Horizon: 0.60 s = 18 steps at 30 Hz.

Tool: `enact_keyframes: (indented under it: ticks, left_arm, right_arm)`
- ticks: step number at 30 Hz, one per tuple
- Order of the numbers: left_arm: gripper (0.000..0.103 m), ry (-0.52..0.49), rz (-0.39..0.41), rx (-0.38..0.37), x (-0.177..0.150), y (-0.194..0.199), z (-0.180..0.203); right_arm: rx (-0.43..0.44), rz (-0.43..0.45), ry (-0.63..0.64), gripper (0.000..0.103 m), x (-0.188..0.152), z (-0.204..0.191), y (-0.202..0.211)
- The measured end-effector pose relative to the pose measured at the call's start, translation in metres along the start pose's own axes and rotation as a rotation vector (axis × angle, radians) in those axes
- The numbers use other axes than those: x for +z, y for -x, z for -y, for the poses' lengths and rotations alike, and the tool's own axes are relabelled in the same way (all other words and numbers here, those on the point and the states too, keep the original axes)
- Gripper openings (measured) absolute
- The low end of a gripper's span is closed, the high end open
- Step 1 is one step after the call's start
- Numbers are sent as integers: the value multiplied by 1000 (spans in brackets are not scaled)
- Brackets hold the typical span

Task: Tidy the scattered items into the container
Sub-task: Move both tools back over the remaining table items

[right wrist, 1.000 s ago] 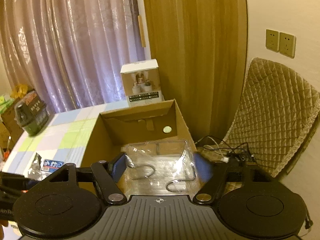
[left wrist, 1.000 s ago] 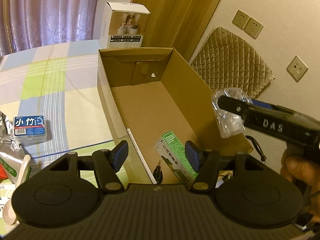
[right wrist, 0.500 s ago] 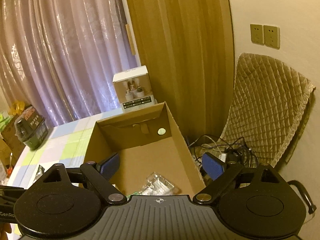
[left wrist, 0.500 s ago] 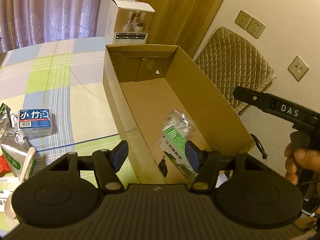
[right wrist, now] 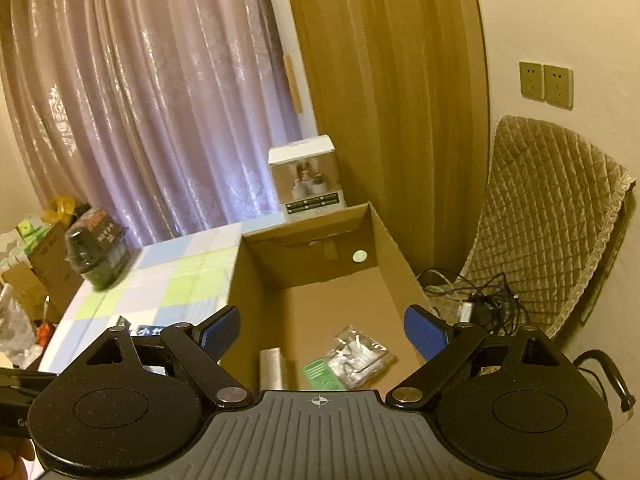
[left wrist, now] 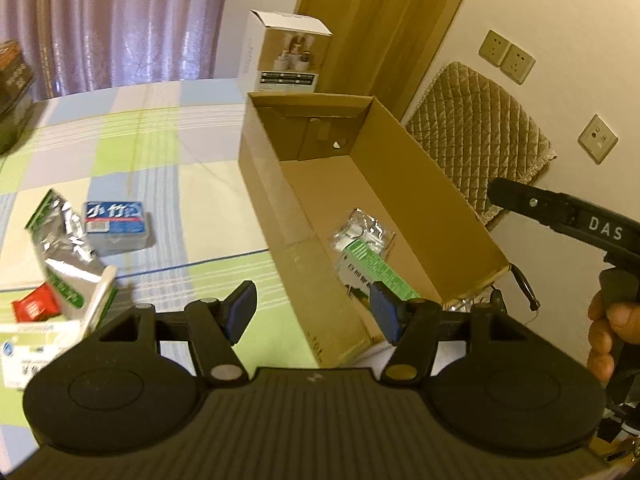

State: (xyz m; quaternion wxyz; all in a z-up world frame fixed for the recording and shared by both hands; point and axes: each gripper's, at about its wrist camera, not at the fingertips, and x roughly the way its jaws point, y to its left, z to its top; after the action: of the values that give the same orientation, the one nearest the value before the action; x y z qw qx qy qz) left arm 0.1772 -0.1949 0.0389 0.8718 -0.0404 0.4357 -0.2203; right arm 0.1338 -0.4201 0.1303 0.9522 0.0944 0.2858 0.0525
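An open cardboard box (left wrist: 416, 184) (right wrist: 396, 256) stands on the checked bedspread. On its floor lie a clear packet of metal hooks (left wrist: 362, 232) (right wrist: 356, 356) and a green-labelled pack (left wrist: 376, 270) (right wrist: 318, 374). My left gripper (left wrist: 314, 314) is open and empty over the box's near left wall. My right gripper (right wrist: 322, 330) is wide open and empty above the box's near end; its black body (left wrist: 560, 212) shows at the right of the left wrist view. Left of the box lie a blue and white box (left wrist: 116, 224), a silver and green pouch (left wrist: 60, 256) and a red packet (left wrist: 36, 306).
A white product box (left wrist: 286, 58) stands behind the cardboard box. A quilted chair (right wrist: 548, 220) and tangled cables (right wrist: 476, 304) are to its right. A dark jar (right wrist: 98, 252) sits far left on the bedspread (left wrist: 132, 152). A white carton (left wrist: 28, 354) lies near left.
The right gripper let go of the clear hook packet, which now lies in the box, and drew back up and to the right. The left gripper moved back and left.
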Motion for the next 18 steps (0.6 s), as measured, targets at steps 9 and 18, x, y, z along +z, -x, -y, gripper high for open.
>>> enact_keyframes:
  ticks: [9, 18]
  left_arm:
    - [64, 2, 1, 52, -30, 38, -13]
    - [89, 12, 12, 105, -64, 73, -41]
  right_arm:
    - [45, -16, -58, 94, -13, -24, 26]
    - [88, -22, -55, 94, -23, -55, 44]
